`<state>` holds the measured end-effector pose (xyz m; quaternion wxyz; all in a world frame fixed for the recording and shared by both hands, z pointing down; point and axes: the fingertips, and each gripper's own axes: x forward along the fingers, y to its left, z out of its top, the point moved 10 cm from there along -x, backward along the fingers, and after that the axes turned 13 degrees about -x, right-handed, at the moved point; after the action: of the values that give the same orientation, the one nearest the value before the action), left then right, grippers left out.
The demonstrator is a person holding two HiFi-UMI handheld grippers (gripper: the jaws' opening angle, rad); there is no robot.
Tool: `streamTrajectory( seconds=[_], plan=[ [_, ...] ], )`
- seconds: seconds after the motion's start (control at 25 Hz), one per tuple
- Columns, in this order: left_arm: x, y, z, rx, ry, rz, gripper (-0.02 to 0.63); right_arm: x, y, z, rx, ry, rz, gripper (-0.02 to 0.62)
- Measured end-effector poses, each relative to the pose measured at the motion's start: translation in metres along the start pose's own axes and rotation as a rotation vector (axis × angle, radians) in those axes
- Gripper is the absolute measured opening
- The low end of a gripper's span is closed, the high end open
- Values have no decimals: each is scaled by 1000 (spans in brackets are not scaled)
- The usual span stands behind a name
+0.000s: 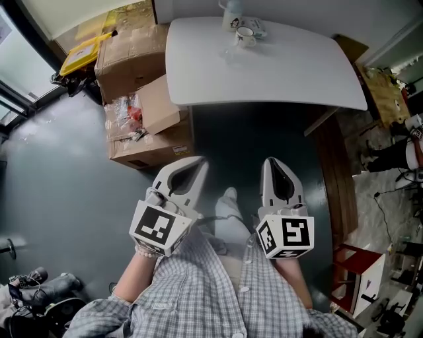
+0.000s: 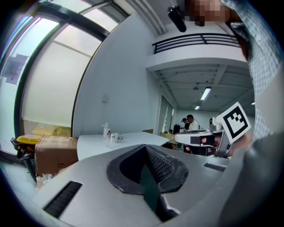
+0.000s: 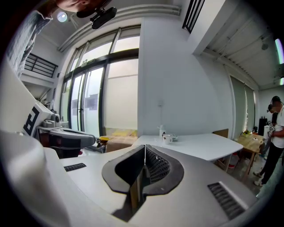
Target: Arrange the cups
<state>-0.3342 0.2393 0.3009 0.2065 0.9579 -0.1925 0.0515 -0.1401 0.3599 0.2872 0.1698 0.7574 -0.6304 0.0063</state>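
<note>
White tabletop (image 1: pixel 264 66) stands far off, a cup (image 1: pixel 245 36) near its far edge. Left gripper (image 1: pixel 188 168) and right gripper (image 1: pixel 276 165) hang near, fingers (image 2: pixel 157 166) pressed together, holding nothing.

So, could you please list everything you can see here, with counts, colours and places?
table: one, white, straight ahead
mug: one, white, at the table's far edge
bottle: one, white, just beyond the mug
cardboard boxes: at least two, brown, on the floor left of the table
bin: one, yellow, on the floor beyond the boxes
left claw: one, grey-white, held low, shut, empty
right claw: one, grey-white, held low, shut, empty
</note>
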Motion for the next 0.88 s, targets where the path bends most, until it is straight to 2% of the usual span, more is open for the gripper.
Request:
streamTrajectory(
  seconds=[0.48,0.88],
  plan=[
    [75,-12,25,15,-51,55,8,53,-73,0,5,-29,63,21],
    [133,-36,34,29,-82,145,8,86,-142,-8,0,-64,133,21]
  ],
)
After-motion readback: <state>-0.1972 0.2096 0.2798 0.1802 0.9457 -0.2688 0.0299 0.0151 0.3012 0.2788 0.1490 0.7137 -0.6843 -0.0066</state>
